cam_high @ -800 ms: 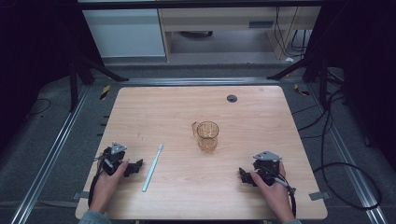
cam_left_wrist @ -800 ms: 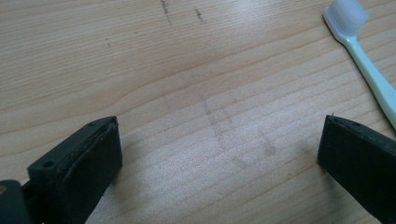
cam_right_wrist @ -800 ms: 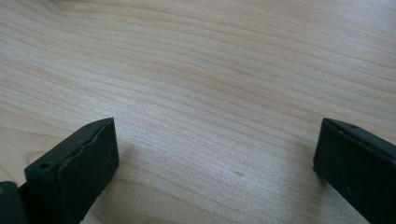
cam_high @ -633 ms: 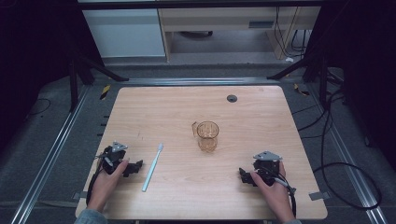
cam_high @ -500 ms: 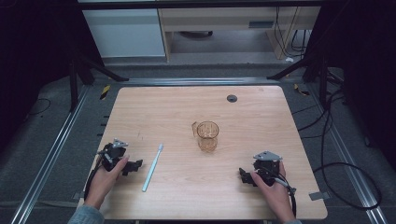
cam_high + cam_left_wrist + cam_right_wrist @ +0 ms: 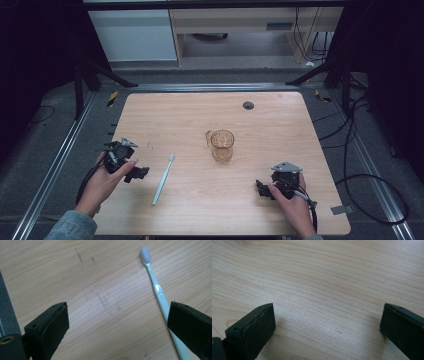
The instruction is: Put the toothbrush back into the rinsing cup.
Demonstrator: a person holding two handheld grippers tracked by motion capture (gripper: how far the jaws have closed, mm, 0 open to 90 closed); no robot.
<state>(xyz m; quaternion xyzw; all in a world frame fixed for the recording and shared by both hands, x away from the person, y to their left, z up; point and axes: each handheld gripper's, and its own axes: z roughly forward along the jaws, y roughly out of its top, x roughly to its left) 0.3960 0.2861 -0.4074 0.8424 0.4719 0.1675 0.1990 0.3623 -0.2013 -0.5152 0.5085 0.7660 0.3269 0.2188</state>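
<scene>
**Left gripper closing in on a toothbrush**

Across a pale wooden worktop (image 6: 280,125), seen from above, a person holds a gripper in each hand. At about 8 o'clock from the worktop's centre, the left gripper (image 6: 137,173) sits low over the wood with its fingers (image 6: 50,325) spread wide and nothing between them. Just beside it, toward the centre, lies a light blue toothbrush (image 6: 163,178), flat on the wood, its bristle head pointing to 12 o'clock. In the left gripper view, the toothbrush (image 6: 157,292) runs beside the far finger, its handle passing just under that finger's edge rather than between the two.

At about 4 o'clock, the right gripper (image 6: 261,188) rests on the worktop, its fingers (image 6: 254,327) also spread apart over bare wood. A clear amber cup (image 6: 222,144) with a handle stands upright near the centre, well apart from both grippers.

To take the toothbrush well, the left gripper likely needs to shift sideways until the thin handle lies midway between its fingers, then come down low and pinch across the handle near its middle, so it lifts level.
</scene>
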